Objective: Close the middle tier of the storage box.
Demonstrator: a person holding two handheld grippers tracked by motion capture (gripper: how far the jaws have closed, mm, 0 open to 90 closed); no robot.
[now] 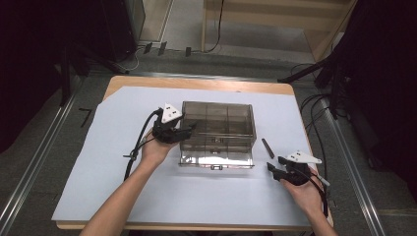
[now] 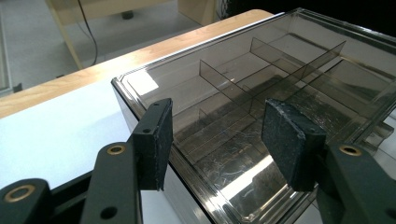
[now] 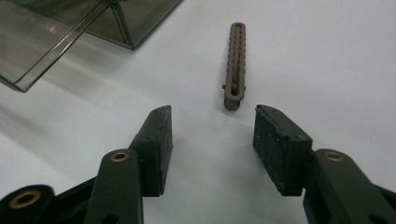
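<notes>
A smoky transparent box (image 1: 218, 132) with inner dividers stands on the white paper in the middle of the table. My left gripper (image 1: 189, 129) is at its left side. In the left gripper view the box's (image 2: 280, 84) left wall runs between the jaws of this gripper (image 2: 219, 140), one pad outside and one over the compartments, neither pressing. A short brown ridged strip (image 1: 268, 148) lies flat to the right of the box. My right gripper (image 1: 272, 169) sits low just behind the strip (image 3: 235, 65), and its jaws (image 3: 212, 135) stand apart with nothing between them.
White paper (image 1: 123, 172) covers most of the wooden table (image 1: 196, 83). A corner of the box (image 3: 56, 42) reaches into the right gripper view at the upper left. Black cables (image 1: 314, 113) lie on the floor beyond the table's right edge.
</notes>
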